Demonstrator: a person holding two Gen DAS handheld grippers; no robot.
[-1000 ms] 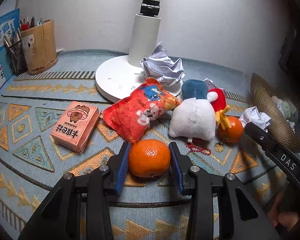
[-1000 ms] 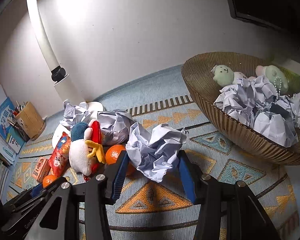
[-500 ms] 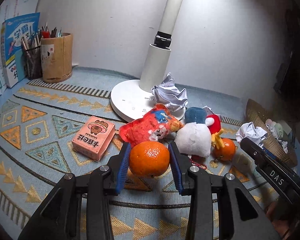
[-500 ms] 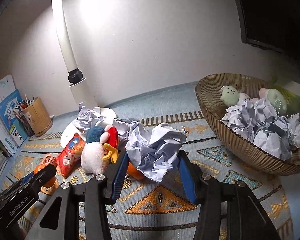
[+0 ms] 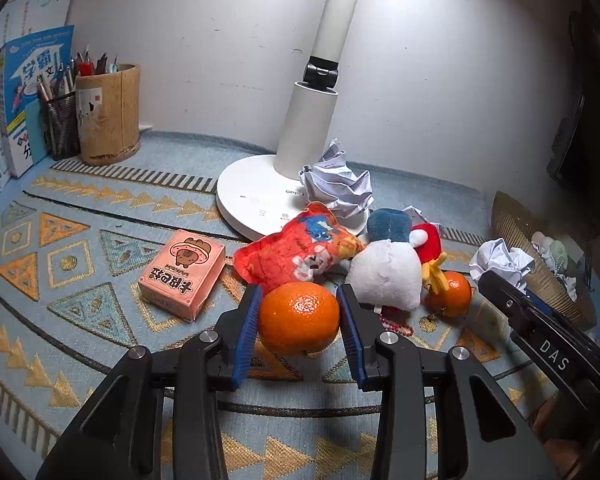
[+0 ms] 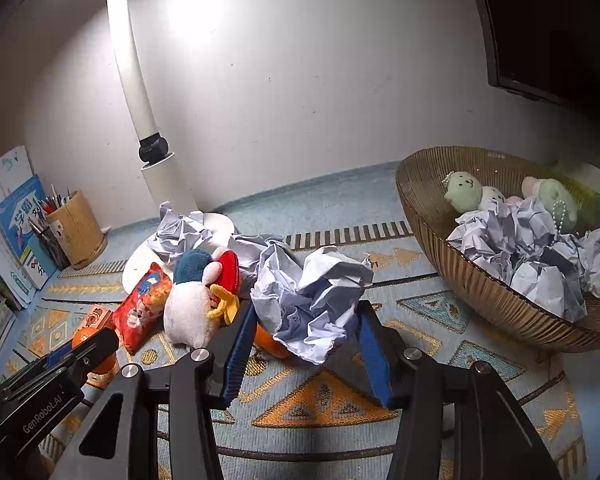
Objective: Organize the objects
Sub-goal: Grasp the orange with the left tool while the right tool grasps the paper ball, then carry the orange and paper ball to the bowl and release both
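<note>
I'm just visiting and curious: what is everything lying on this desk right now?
Oranges: two; one in left gripper, one by plush.
Crumpled paper: white; one in right gripper, one on lamp base, several in basket.
Plush toy: one, white-blue-red, centre.
Snack bag: red.
Box: pink.
Lamp: white.
Basket: brown, right.
Pen holders: back left.
Left gripper, right gripper: black, blue pads.

Your left wrist view looks down along its fingers, close over the patterned blue-and-gold mat [image 5: 80, 280], facing the white desk lamp [image 5: 300, 152]. Your right view faces further right, toward the ribbed brown basket [image 6: 480, 288]. Both share the white-bodied plush toy [image 5: 384, 276] [image 6: 190, 308].
</note>
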